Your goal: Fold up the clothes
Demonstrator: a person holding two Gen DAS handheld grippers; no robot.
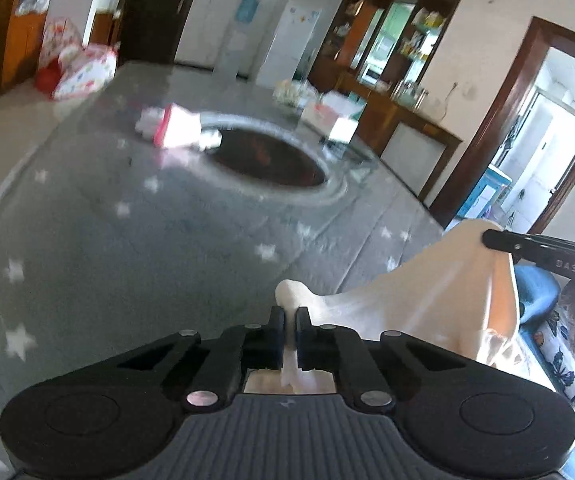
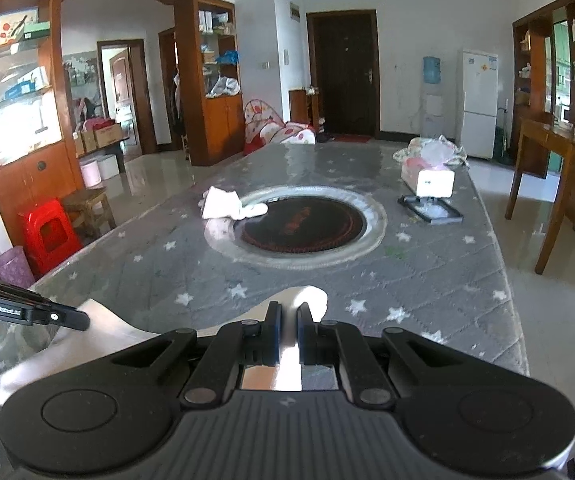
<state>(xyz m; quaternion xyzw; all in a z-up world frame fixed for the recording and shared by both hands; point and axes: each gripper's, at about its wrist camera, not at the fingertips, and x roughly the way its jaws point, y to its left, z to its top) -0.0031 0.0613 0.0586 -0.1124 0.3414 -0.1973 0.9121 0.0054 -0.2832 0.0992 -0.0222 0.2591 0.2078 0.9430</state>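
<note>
A cream-white garment (image 1: pixel 419 300) hangs stretched between both grippers above the near end of the grey star-patterned table (image 1: pixel 147 240). My left gripper (image 1: pixel 289 314) is shut on one edge of it, cloth bulging past the fingertips. In that view the right gripper (image 1: pixel 491 240) pinches the garment's other edge at the right. In the right wrist view my right gripper (image 2: pixel 288 312) is shut on the white garment (image 2: pixel 311 298), and the left gripper (image 2: pixel 81 320) grips the cloth at the lower left. Folded pale clothes (image 2: pixel 227 204) lie by the round cooktop.
A dark round cooktop (image 2: pixel 303 226) is set into the table's middle. A tissue box (image 2: pixel 427 176), a plastic bag (image 2: pixel 435 148) and a black tray (image 2: pixel 429 208) sit at the far right. Red stool (image 2: pixel 49 236), wooden shelves and a side table (image 2: pixel 559 144) surround the table.
</note>
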